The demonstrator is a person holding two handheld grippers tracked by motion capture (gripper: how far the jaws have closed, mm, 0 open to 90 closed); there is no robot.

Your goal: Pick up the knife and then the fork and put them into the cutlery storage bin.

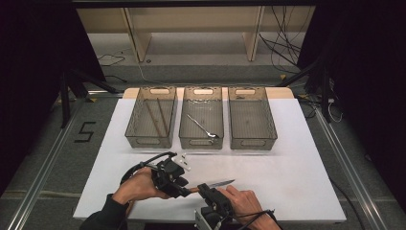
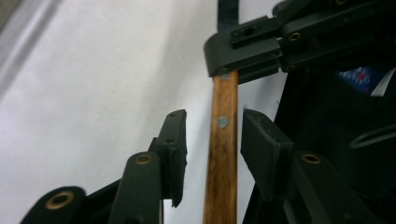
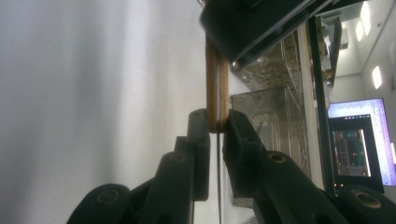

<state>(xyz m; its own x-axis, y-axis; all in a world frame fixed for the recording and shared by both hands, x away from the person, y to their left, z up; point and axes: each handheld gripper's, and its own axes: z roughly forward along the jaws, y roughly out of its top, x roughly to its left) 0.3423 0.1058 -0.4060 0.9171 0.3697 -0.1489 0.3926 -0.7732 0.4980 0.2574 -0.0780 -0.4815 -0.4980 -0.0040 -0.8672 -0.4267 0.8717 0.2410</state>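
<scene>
In the high view the knife lies level just above the white table, in front of the middle of 3 bins, its long axis running left-right with the blade tip toward the right.

The left gripper view shows the left gripper with jaws parted on either side of the wooden handle, clear of it, while the right gripper's jaws clamp it farther along.

The right gripper view shows the right gripper pinching the handle's end, the blade edge-on.
</scene>
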